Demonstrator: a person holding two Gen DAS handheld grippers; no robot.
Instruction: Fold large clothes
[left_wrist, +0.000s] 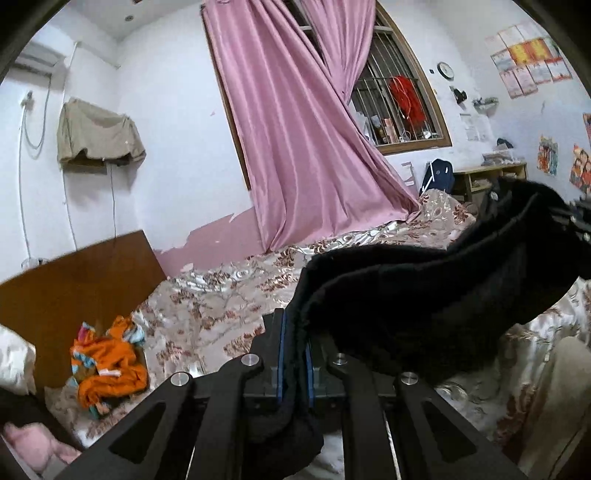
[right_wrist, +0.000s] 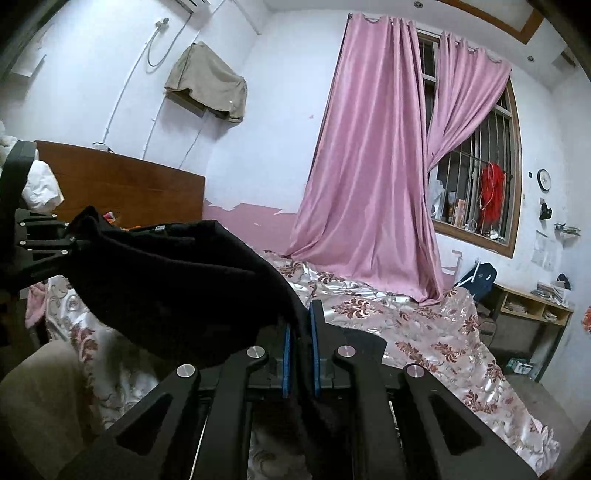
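Left hand-held gripper (left_wrist: 295, 354) is clamped on one end of the black garment (left_wrist: 424, 295). The garment hangs stretched in the air above the floral bedspread (right_wrist: 424, 332), spanning to the right hand-held gripper (right_wrist: 300, 354), clamped on its other end. Orange clothing (left_wrist: 110, 365) lies beside the headboard (left_wrist: 74, 280). No legible writing.

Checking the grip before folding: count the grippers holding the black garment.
2: the left gripper clamps one end of the black garment, the right gripper the other, above the bed.
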